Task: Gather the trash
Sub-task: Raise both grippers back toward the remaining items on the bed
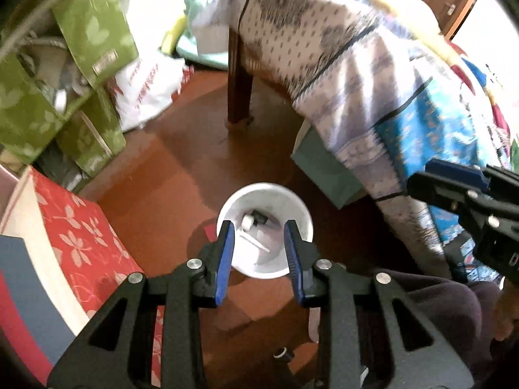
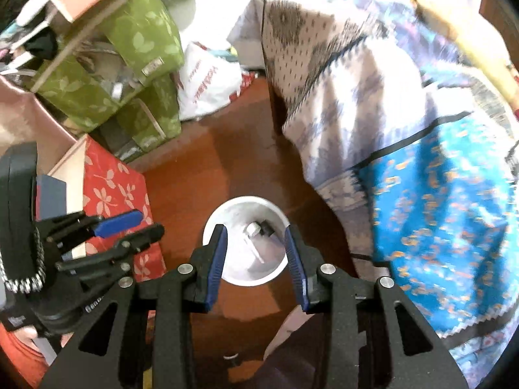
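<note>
two grippers above a white bucket on a brown floor. the bucket stood open-mouthed and upright, between a red flowered box on one side and a cloth-draped table on the other; green boxes and a white plastic bag lay beyond the red box, well apart from the bucket. inside the bucket were a few pieces of trash: a small white piece, a dark piece beside it and a thin white stick; what they were could not be told. the left gripper hung with its fingers spread and nothing between them, the bucket mouth showing directly through the gap. the right gripper was likewise spread and empty, and the bucket sat straight ahead of it too. each gripper looked down into the bucket mouth, neither plainly nearer. no loose trash outside the bucket could be made out with certainty; a small ring-shaped object lay on the floor on the near side of the bucket, below the left gripper, so a next pickup would probably call for drawing back from the bucket toward it.
</note>
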`<state>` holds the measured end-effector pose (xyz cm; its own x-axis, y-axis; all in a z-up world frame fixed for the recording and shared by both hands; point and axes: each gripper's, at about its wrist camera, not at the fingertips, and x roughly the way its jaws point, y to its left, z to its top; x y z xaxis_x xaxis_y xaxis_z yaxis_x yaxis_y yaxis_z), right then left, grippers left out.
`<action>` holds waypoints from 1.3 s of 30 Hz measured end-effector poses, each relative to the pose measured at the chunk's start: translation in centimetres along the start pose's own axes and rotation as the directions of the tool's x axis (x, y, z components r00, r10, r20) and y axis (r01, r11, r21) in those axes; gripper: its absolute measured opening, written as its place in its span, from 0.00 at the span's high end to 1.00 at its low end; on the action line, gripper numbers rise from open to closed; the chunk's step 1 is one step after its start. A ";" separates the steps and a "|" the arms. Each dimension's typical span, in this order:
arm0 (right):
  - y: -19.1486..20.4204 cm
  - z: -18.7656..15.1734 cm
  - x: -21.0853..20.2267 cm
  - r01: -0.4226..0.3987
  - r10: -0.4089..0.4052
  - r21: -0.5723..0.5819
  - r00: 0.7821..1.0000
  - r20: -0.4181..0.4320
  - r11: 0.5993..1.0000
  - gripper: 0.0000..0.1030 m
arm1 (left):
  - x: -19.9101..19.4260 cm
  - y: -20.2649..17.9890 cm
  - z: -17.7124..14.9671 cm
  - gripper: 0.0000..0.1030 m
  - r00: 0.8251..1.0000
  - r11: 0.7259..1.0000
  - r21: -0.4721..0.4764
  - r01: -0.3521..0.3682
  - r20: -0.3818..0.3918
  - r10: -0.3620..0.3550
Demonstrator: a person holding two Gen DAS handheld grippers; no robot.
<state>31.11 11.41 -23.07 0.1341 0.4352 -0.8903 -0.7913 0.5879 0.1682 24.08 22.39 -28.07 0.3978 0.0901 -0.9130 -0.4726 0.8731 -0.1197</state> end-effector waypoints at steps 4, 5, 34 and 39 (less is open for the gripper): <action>0.3 -0.9 -3.9 0.024 -0.023 -0.011 0.996 0.089 1.000 0.68 | -4.3 -1.8 0.1 0.70 0.996 1.000 0.030 -0.005 0.085 0.003; 0.3 -1.2 -5.1 0.028 -0.026 -0.011 0.993 0.117 1.000 0.68 | -5.3 -2.3 0.0 0.70 0.995 0.999 0.038 -0.007 0.105 0.003; -11.7 -12.3 -28.0 0.221 -0.406 0.376 0.738 0.539 0.900 0.50 | -20.5 -23.6 0.7 0.59 0.868 0.925 0.347 0.153 0.399 -0.294; -15.5 -14.1 -29.9 0.242 -0.479 0.454 0.696 0.535 0.858 0.41 | -18.8 -27.7 1.7 0.52 0.868 0.902 0.378 0.208 0.354 -0.348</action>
<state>30.98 -20.34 -5.01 0.7912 0.3861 -0.4743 -0.3757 0.9188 0.1212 31.03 -2.71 -6.94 0.7879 -0.0560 -0.6133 -0.0468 0.9875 -0.1502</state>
